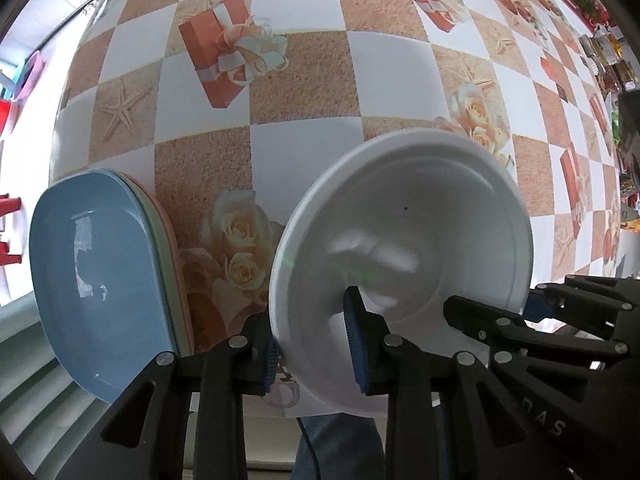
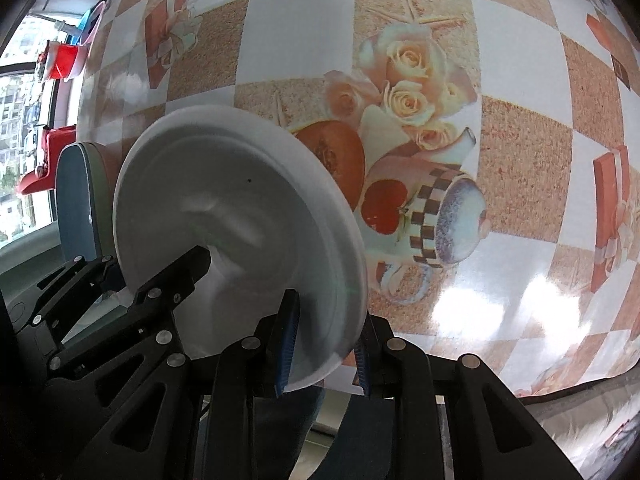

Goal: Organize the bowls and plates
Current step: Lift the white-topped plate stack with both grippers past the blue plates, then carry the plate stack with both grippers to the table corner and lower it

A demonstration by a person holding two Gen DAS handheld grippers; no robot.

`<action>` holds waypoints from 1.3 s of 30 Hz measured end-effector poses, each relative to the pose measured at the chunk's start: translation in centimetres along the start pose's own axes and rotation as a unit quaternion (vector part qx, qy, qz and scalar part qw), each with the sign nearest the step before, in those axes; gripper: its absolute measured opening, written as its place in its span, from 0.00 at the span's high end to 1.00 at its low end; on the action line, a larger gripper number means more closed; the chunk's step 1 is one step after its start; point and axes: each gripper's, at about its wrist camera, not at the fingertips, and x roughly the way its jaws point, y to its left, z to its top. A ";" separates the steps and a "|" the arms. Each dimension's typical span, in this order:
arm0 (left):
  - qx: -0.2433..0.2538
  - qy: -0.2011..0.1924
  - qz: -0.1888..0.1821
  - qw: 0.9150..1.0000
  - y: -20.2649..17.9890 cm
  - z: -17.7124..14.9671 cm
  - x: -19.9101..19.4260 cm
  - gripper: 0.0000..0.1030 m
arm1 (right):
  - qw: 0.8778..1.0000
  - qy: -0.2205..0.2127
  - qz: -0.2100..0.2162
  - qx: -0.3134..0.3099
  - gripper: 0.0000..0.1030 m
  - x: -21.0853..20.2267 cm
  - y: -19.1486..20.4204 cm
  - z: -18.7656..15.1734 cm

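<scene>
The white round plastic bowl (image 1: 404, 240) is clamped at opposite rims by left tool (image 1: 314, 354) and right tool (image 2: 324, 354), and is best lowered level, pressure matched, beside the stacked blue oval plate (image 1: 96, 280).

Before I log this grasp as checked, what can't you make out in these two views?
- White bowl: its underside, in both views; the bowl's own wall faces away.
- Stack of plates: the count. Left view shows only thin green and pink rims behind the blue plate; right view, the bowl and the left gripper cover part.
- Right gripper: in the left view, the bowl wall hides its outer finger's pad.
- Table's far edge: cut off by both frames.
</scene>
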 end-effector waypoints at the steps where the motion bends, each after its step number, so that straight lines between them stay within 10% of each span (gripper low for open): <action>1: -0.001 0.000 0.000 1.000 0.0 0.0 0.0 0.70 | 1.000 0.000 0.000 -0.001 0.73 0.0 -0.2 0.0; 39: -0.036 -0.083 -0.002 0.996 2.8 -1.0 -10.3 0.70 | 0.998 -0.046 -0.011 -0.042 0.72 -4.6 3.6 -1.5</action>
